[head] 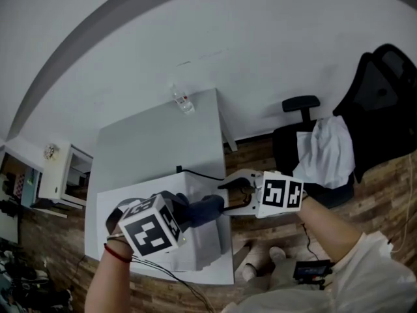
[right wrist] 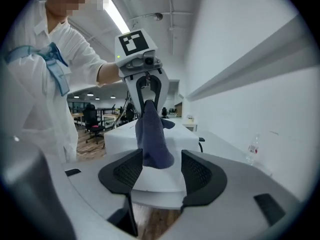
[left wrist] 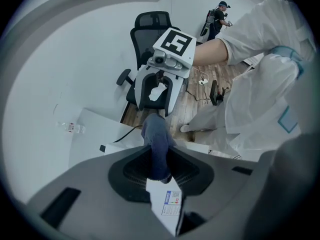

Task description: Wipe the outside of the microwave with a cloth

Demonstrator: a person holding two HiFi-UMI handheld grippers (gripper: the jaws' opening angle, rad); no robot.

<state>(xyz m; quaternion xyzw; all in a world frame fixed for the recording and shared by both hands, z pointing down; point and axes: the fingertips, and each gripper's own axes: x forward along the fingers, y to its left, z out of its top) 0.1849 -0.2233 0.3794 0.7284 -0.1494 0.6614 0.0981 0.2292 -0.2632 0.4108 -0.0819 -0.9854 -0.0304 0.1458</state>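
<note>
A dark blue cloth [head: 206, 209] stretches over the top of the white microwave [head: 199, 250] on the white table [head: 156, 142]. My left gripper [head: 172, 214] points down and is shut on one end of the cloth [left wrist: 156, 149], above the microwave's labelled top [left wrist: 169, 204]. My right gripper [head: 233, 194] faces it from the right, nearly level. In the right gripper view the cloth [right wrist: 152, 141] hangs from the left gripper [right wrist: 148, 91] and its free end lies between my right gripper's [right wrist: 160, 171] jaws, which stand apart without pressing it. The right gripper [left wrist: 159, 91] shows open in the left gripper view.
A clear water bottle [head: 183, 100] stands at the table's far edge. A black office chair [head: 306, 129] draped with a white garment [head: 326, 152] is at the right on the wood floor. A white cabinet [head: 65, 171] stands to the left. A black cable [head: 202, 173] runs behind the microwave.
</note>
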